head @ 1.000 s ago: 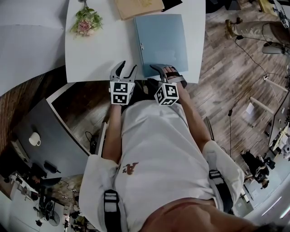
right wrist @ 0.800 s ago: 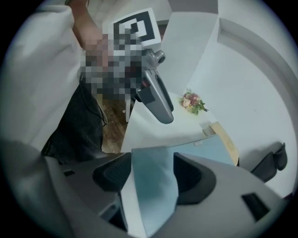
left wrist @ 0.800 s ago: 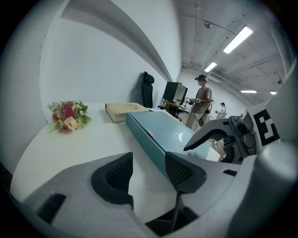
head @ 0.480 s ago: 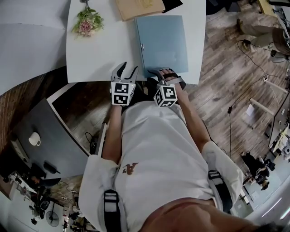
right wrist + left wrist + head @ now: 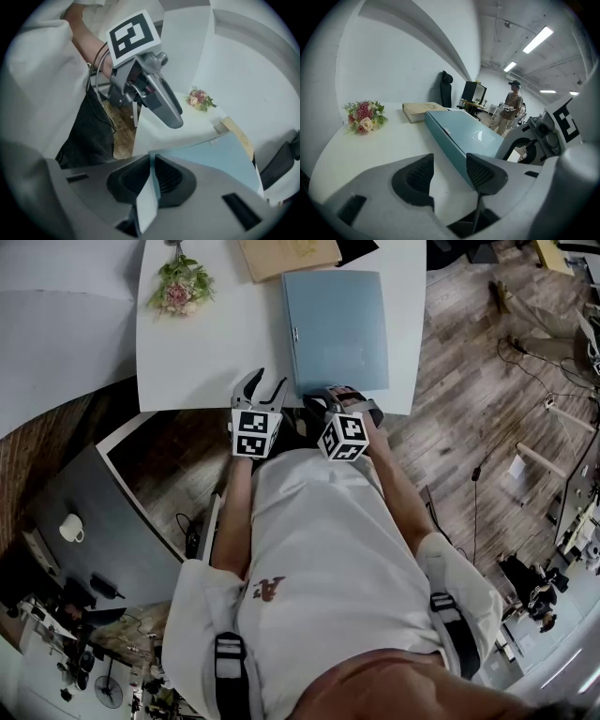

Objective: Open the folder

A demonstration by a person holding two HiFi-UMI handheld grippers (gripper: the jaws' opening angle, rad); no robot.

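A light blue folder (image 5: 336, 329) lies flat and closed on the white table (image 5: 197, 352), its near edge at the table's front. My right gripper (image 5: 323, 395) is at that near edge. In the right gripper view its jaws are closing, and the pads of the right gripper (image 5: 152, 161) press on the thin edge of the folder (image 5: 220, 159) cover that stands between them. My left gripper (image 5: 262, 379) hovers open over the table's front edge, left of the folder. In the left gripper view, nothing is between the pads of the left gripper (image 5: 449, 161), and the folder (image 5: 464, 133) lies ahead to the right.
A small bunch of flowers (image 5: 176, 285) lies at the table's far left. A tan book (image 5: 286, 257) sits behind the folder. A black chair (image 5: 446, 89) and a standing person (image 5: 511, 110) are beyond the table. Wooden floor with cables lies to the right.
The right gripper's jaws have closed from wide open onto the folder's near edge. The left gripper has stayed where it was, still open.
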